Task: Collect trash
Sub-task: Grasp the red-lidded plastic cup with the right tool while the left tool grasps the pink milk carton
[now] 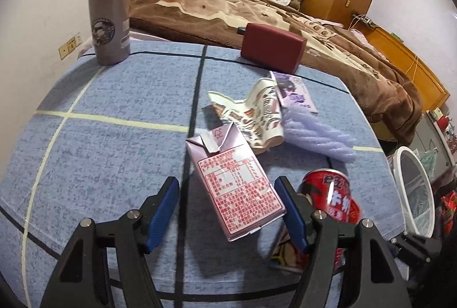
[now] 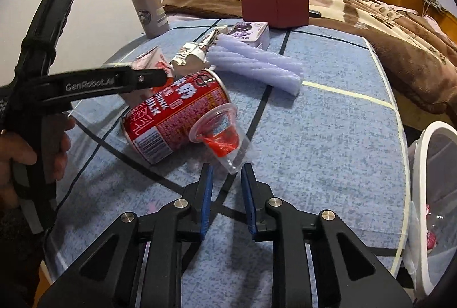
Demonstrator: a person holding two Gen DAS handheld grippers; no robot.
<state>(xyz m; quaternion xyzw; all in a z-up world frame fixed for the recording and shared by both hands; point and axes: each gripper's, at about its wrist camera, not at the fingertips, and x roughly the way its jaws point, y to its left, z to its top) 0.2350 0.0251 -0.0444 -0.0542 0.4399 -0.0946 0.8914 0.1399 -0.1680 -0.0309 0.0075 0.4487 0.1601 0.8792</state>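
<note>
A pink milk carton lies flat on the blue tablecloth between the fingers of my left gripper. The jaws stand open; the right pad is at the carton's edge and the left pad is clear of it. To the right lies a red drink can on its side. In the right wrist view a clear plastic cup with red residue leans against the can. My right gripper is shut on the cup's base. A hand holds the left gripper at the left.
Behind the carton lie a crumpled paper cup, a lilac twisted foam piece and a purple packet. A maroon box and a grey thermos stand at the far edge. A white-rimmed bin stands off the table's right side.
</note>
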